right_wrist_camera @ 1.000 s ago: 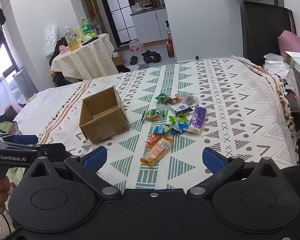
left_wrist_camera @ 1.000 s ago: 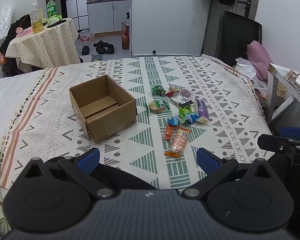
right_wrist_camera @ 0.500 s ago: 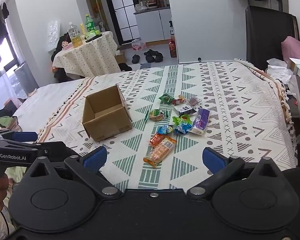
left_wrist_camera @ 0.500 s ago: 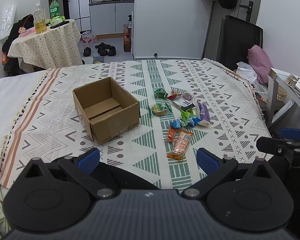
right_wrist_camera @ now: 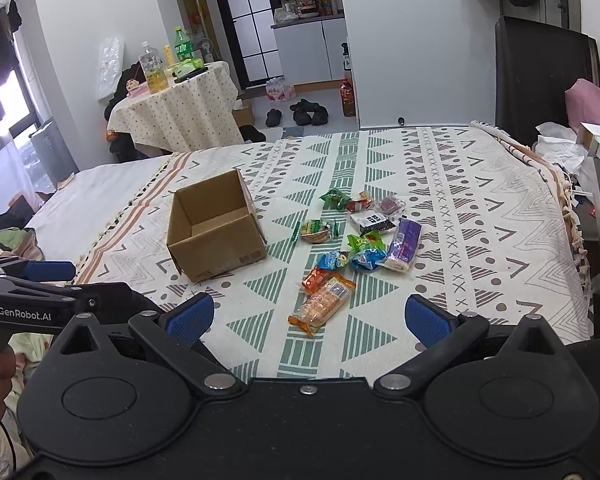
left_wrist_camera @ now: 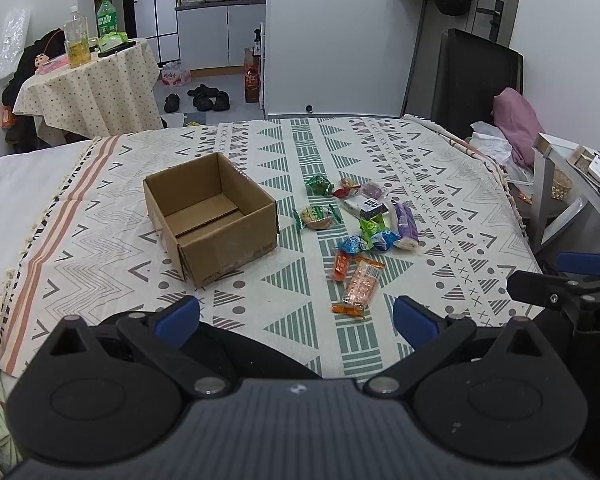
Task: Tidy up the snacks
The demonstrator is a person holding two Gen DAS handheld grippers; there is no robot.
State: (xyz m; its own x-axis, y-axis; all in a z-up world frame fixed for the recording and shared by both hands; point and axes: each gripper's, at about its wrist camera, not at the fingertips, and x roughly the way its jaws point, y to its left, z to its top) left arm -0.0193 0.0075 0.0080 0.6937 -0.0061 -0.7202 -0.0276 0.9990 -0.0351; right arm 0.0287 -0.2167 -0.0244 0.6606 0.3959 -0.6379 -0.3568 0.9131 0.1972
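An open, empty cardboard box [left_wrist_camera: 210, 220] [right_wrist_camera: 216, 232] stands on the patterned bedspread [left_wrist_camera: 440, 200]. To its right lie several wrapped snacks: an orange cracker pack [left_wrist_camera: 359, 286] [right_wrist_camera: 324, 304] nearest me, a purple bar [left_wrist_camera: 405, 222] [right_wrist_camera: 403, 242], blue and green candies [left_wrist_camera: 374, 236] [right_wrist_camera: 360, 252], a round pastry [left_wrist_camera: 316, 217] [right_wrist_camera: 315, 230]. My left gripper [left_wrist_camera: 296, 320] is open and empty, near the bed's front edge. My right gripper [right_wrist_camera: 308, 320] is open and empty too, just short of the cracker pack. Each gripper shows at the side of the other's view.
A round table [left_wrist_camera: 88, 88] with bottles stands at the back left. Shoes [left_wrist_camera: 204, 98] lie on the floor beyond the bed. A dark chair [left_wrist_camera: 476, 80] and a pink cushion [left_wrist_camera: 516, 120] are at the right, with a small side table [left_wrist_camera: 572, 184].
Both grippers have risen and moved slightly forward over the bed; the box and snacks sit a little nearer in view. Nothing was taken hold of.
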